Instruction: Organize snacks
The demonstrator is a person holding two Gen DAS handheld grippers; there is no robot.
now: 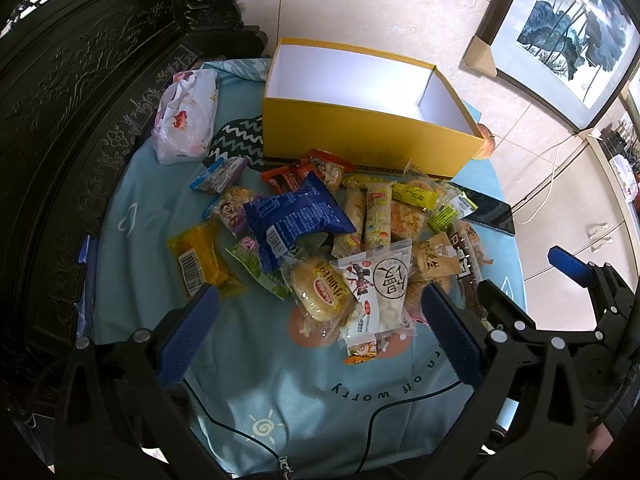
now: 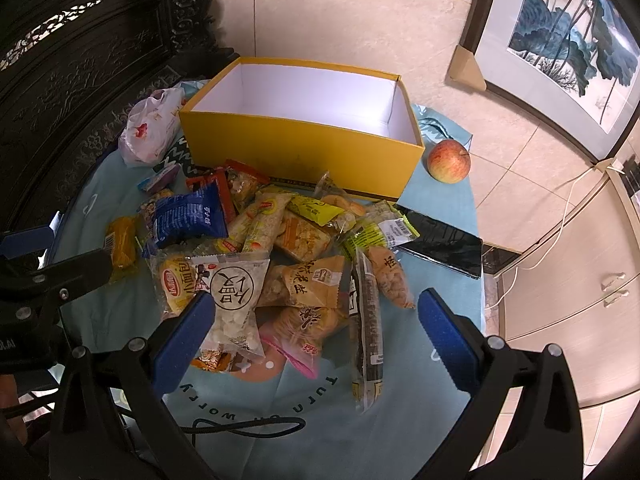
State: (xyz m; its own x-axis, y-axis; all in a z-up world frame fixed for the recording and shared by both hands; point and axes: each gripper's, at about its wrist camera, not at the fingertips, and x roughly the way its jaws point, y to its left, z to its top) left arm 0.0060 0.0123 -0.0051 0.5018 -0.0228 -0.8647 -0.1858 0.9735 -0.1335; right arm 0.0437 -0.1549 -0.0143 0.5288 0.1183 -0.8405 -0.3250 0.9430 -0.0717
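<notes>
Yellow box (image 2: pixel 304 140), far, empty for filling; snack pile (image 2: pixel 280 240) near; left tongs (image 1: pixel 320 332), right tongs (image 2: pixel 316 320) wide, poised above.

Red-yellow apple (image 2: pixel 449 160) and black phone (image 2: pixel 442 245) on light-blue tablecloth (image 2: pixel 436 208); framed lotus painting (image 2: pixel 568 44) propped beyond.

Glossy crinkled plastic wrapped my snack packets (image 1: pixel 320 240); the yellow box (image 2: pixel 304 140) looked matt cardboard, the blue cloth (image 1: pixel 280 380) soft, the cabinet (image 1: pixel 80 100) carved dark wood.
</notes>
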